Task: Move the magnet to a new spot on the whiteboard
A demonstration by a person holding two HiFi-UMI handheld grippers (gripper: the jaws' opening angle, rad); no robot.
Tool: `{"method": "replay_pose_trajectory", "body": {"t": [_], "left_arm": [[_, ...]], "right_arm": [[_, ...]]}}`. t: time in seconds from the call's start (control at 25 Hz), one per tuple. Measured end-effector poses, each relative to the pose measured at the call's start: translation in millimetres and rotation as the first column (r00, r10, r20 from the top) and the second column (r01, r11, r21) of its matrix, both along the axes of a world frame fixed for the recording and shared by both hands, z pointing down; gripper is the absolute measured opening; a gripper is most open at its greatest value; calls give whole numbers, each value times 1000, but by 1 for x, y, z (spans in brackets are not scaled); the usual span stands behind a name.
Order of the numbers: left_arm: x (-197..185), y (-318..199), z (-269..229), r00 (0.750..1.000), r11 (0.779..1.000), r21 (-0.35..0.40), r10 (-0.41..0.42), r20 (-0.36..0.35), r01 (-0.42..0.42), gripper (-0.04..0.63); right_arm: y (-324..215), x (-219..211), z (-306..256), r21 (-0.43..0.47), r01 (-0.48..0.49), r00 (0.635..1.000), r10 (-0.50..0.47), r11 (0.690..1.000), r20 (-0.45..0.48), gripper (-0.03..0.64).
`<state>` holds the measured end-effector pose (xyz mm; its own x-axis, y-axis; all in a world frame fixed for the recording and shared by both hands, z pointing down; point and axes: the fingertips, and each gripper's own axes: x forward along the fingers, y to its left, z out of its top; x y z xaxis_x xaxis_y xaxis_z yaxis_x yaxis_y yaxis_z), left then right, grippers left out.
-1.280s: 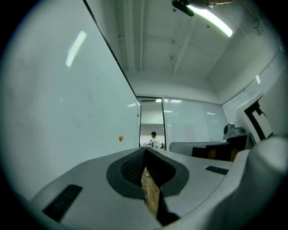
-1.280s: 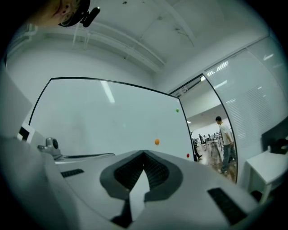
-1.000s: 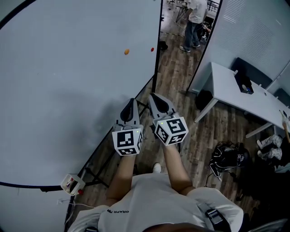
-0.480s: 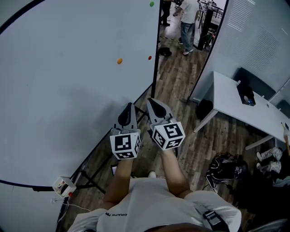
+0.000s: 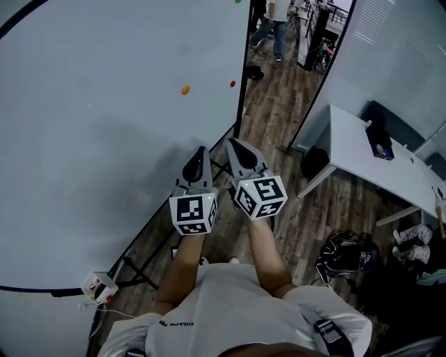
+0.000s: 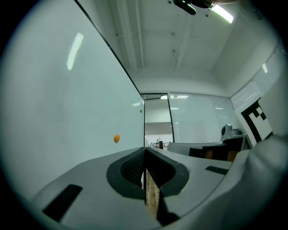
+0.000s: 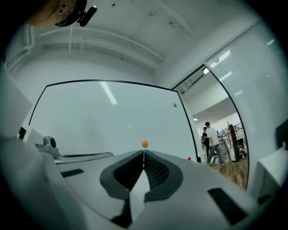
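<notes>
Green magnet (image 5: 237, 1) half outside the head view

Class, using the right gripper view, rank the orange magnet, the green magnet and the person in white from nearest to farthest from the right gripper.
1. Orange magnet, on the whiteboard, ahead.
2. Green magnet, higher, near the board's far edge.
3. Person in white, beyond the board, right.

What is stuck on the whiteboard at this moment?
Three small magnets: an orange magnet mid-board, a red magnet near the right edge, and a green magnet higher up. Otherwise the whiteboard looks bare; the left gripper covers a bit of its lower edge.
</notes>
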<state>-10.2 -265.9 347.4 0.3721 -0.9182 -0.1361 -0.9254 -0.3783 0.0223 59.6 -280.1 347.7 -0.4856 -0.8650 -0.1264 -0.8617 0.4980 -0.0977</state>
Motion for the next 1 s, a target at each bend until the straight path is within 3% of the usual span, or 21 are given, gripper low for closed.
{"method": "replay_pose_trajectory", "body": {"t": [0.36,0.76,1.0], "left_arm": [[-5,-23,-9,1000,999,34,-4,1,4,3],[-16,-37,-1,1000,999,25,-27,0,27,3],[-27,-40,2,999,999,16,-36,-24,37,2]], "right_arm": [[-33,-5,-6,6,21,1000,-21,1000,-18,14],[-61,-19,-8,2,99,995,-99,995,14,15],[-78,-36,-2,1,123,992,-123,992,-12,15]]}}
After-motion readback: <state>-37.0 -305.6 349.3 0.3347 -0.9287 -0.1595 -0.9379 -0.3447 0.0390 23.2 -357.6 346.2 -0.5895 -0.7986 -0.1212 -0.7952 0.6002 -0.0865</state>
